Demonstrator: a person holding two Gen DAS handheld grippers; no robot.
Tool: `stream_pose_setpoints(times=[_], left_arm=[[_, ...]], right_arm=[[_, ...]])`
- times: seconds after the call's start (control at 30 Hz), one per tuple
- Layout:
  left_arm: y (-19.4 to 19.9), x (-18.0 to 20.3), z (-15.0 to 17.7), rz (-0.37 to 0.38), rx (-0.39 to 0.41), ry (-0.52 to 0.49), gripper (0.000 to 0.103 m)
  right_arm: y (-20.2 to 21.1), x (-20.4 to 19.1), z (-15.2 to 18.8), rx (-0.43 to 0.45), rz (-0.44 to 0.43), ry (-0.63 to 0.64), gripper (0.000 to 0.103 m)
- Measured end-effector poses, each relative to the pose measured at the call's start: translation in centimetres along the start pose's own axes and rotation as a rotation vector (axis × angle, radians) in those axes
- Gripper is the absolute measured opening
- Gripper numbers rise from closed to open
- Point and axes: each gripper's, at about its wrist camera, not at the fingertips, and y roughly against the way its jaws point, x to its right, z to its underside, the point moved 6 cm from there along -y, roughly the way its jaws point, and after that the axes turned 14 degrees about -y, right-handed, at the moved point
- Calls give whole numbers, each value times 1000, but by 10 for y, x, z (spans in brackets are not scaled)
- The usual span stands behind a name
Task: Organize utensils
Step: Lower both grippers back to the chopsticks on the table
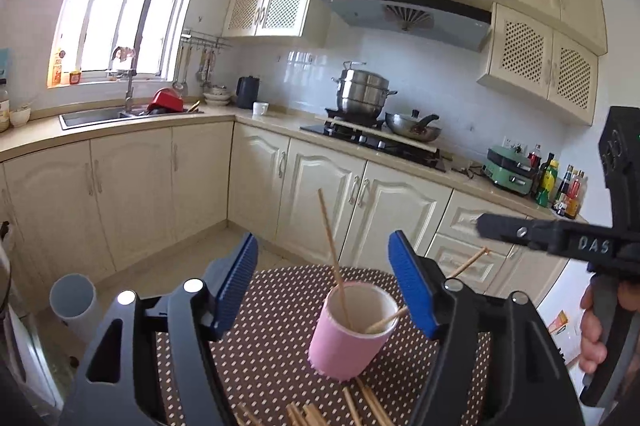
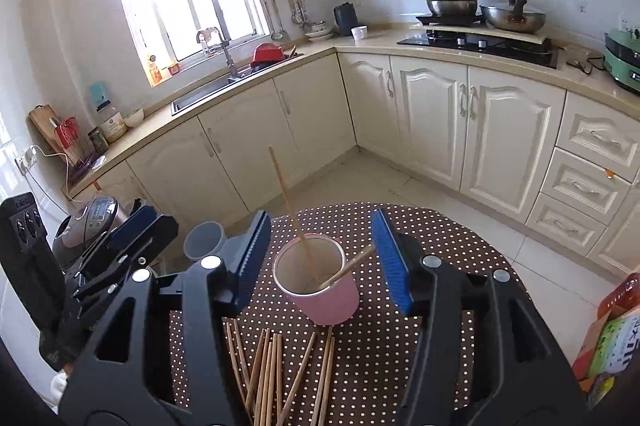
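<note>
Both grippers, left gripper (image 1: 323,282) and right gripper (image 2: 320,258), gape empty (nothing held). Pick one loose chopstick (image 2: 298,378) by its middle; lower it into the pink cup (image 2: 320,290).

A home kitchen: cream cabinets (image 1: 320,193), sink (image 1: 92,115), gas stove (image 1: 372,137), range hood (image 1: 404,13).

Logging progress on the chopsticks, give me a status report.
Left gripper and right gripper open, empty. Two chopsticks in pink cup; loose pile remains. Nothing blocking.
</note>
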Motion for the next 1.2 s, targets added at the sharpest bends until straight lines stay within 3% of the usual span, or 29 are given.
stream_pose_setpoints(times=[0.27, 0.4, 0.6, 0.77, 0.93, 1.07, 1.2], left_arm=[[18, -30, 34, -28, -128, 52, 68], [13, -39, 66, -77, -256, 32, 68], [-9, -37, 124, -36, -484, 70, 68], [-23, -31, 161, -16, -622, 93, 68], [-34, -25, 185, -15, -704, 124, 68], [-42, -25, 198, -4, -746, 152, 51], [-49, -25, 205, -19, -763, 151, 50]], right_arm=[[29, 12, 13, 51, 31, 8, 53], [36, 17, 27, 45, 38, 27, 53], [11, 30, 76, -68, 61, 57, 53], [-15, 42, 117, -174, 72, 44, 53], [-37, 49, 149, -265, 84, 35, 53], [-50, 53, 163, -318, 90, 33, 53], [-57, 55, 171, -349, 87, 29, 53]])
